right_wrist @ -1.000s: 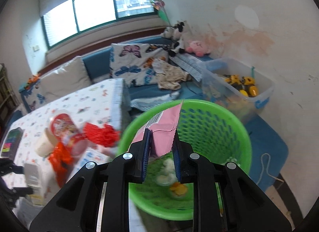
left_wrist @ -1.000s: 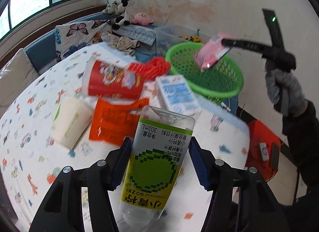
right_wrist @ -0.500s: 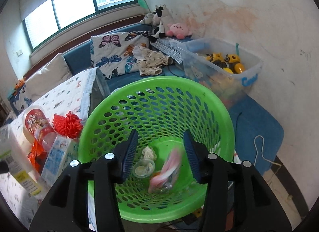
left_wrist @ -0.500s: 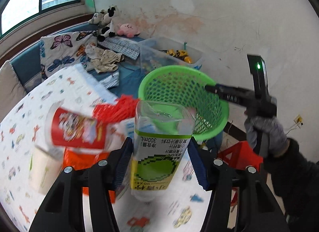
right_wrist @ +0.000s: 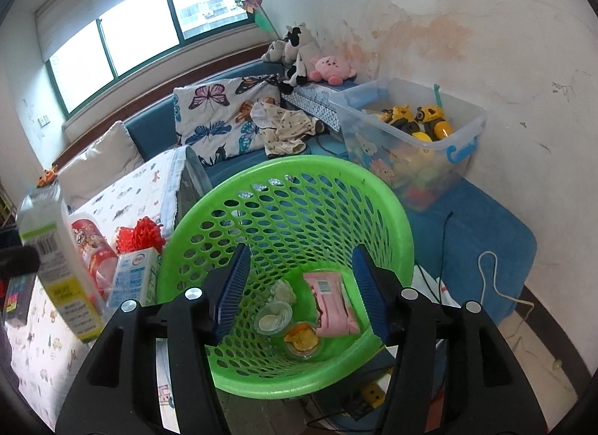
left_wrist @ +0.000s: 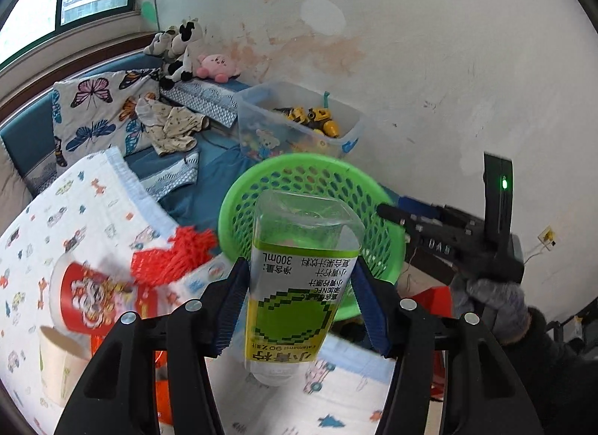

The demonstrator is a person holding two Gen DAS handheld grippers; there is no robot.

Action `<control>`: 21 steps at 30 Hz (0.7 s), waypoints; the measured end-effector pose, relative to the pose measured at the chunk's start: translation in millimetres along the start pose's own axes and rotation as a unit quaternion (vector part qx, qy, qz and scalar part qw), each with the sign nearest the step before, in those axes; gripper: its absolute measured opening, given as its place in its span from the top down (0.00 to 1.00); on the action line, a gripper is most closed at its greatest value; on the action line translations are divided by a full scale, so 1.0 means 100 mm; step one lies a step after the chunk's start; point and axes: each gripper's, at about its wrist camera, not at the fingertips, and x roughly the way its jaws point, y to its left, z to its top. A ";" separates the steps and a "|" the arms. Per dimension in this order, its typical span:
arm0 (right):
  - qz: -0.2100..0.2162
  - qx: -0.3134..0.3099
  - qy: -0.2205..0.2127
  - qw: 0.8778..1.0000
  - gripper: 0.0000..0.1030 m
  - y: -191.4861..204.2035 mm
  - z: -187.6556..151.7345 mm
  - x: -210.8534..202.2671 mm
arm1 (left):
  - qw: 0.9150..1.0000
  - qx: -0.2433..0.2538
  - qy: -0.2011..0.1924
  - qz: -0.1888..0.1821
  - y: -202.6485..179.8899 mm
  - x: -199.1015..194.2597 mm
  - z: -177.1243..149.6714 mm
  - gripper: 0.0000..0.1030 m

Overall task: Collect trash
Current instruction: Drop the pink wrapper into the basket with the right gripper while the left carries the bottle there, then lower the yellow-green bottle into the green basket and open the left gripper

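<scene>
My left gripper [left_wrist: 299,302] is shut on a clear plastic juice bottle [left_wrist: 297,285] with a green and yellow label, held in the air just short of the green basket [left_wrist: 239,203]. The bottle also shows at the left of the right wrist view [right_wrist: 59,259]. My right gripper [right_wrist: 299,293] is open and empty above the green basket [right_wrist: 396,218]. Inside the basket lie a pink wrapper [right_wrist: 330,304], a small plastic cup [right_wrist: 273,321], an orange scrap [right_wrist: 301,337] and a crumpled white scrap [right_wrist: 282,291]. My right gripper shows in the left wrist view [left_wrist: 388,212] beside the basket.
On the patterned table [left_wrist: 74,203] lie a red snack tube [left_wrist: 93,296], a red mesh ball [left_wrist: 175,253], a paper cup [left_wrist: 61,364], an orange wrapper [left_wrist: 166,397] and a blue-white carton [right_wrist: 132,278]. A clear toy bin [right_wrist: 411,139] stands behind the basket on the blue sofa.
My right gripper opened and the pink wrapper dropped into the basket, where it now lies still. My left gripper carried the bottle from over the table towards the basket.
</scene>
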 end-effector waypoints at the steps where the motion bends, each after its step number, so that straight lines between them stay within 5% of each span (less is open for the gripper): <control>1: 0.000 0.001 -0.002 1.000 0.43 0.00 0.00 -0.01 | 1.000 0.000 -0.002 -0.003 -0.02 0.00 0.02 0.47; 21: 0.013 0.026 -0.021 0.999 0.33 -0.20 -0.08 -0.28 | 0.999 -0.045 -0.017 0.007 -0.12 0.84 0.39 0.47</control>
